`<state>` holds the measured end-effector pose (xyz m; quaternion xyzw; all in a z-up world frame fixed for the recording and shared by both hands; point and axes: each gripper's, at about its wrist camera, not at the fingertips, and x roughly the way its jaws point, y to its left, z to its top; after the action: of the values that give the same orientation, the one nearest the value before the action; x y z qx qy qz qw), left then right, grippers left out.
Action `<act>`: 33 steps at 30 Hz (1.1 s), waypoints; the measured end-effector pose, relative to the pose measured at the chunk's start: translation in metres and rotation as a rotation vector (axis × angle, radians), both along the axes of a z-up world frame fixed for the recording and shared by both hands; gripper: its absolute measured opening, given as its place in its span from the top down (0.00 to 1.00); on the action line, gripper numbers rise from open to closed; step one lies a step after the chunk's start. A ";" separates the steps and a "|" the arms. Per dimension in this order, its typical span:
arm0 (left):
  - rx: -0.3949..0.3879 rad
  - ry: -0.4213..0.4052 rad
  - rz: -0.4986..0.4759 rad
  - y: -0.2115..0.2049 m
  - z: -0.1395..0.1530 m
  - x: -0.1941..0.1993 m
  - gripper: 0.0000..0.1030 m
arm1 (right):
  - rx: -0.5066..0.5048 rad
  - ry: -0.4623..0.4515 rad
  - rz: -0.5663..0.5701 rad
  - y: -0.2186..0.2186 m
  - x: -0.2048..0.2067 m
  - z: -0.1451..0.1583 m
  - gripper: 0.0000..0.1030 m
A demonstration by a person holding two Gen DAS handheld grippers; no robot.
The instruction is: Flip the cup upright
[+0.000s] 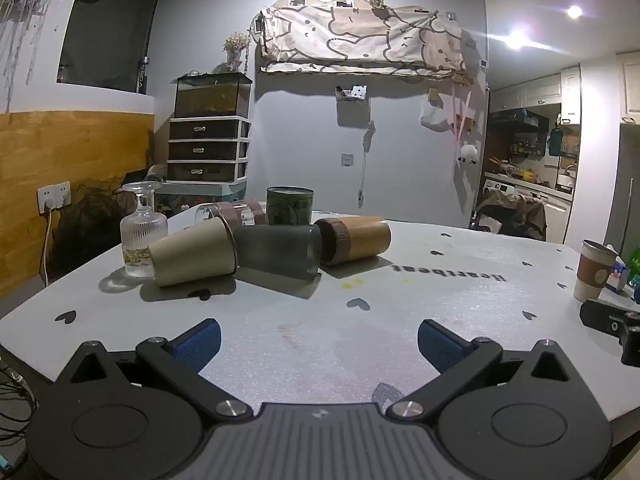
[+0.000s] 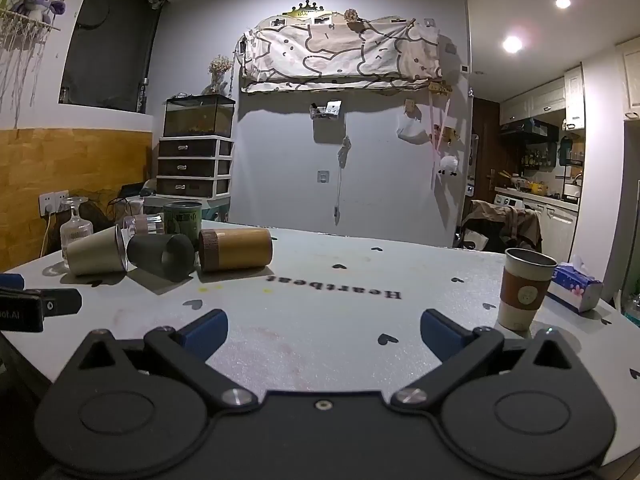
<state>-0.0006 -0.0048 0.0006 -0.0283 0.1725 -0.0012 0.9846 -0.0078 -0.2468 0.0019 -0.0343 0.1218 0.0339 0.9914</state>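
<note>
Several cups lie on their sides at the far left of the white table point(image 1: 400, 320): a beige cup point(image 1: 192, 254) point(image 2: 94, 254), a dark grey cup point(image 1: 276, 252) point(image 2: 162, 256), a wood-coloured cup with a brown band point(image 1: 354, 240) point(image 2: 236, 250), and a clear cup point(image 1: 236, 212) behind them. A paper coffee cup with a brown sleeve point(image 2: 524, 290) point(image 1: 594, 274) stands upright at the right. My left gripper point(image 1: 319, 344) is open and empty near the front edge. My right gripper point(image 2: 324, 334) is open and empty, left of the coffee cup.
An upside-down ribbed stem glass point(image 1: 142, 232) stands at the far left, a green tin point(image 1: 290, 204) behind the cups. A tissue pack point(image 2: 576, 288) lies right of the coffee cup. The other gripper's black body shows at each view's edge point(image 1: 612, 326) point(image 2: 36, 308).
</note>
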 end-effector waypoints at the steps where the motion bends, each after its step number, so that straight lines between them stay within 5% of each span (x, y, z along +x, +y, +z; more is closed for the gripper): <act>1: 0.001 0.000 -0.001 0.000 0.000 -0.001 0.00 | 0.000 0.001 0.000 -0.001 0.001 0.000 0.00; 33: 0.007 0.002 -0.004 -0.002 0.000 -0.001 0.00 | -0.002 0.004 0.000 0.000 0.001 -0.001 0.00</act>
<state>-0.0017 -0.0072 0.0004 -0.0244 0.1735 -0.0024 0.9845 -0.0072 -0.2471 0.0011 -0.0351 0.1240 0.0340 0.9911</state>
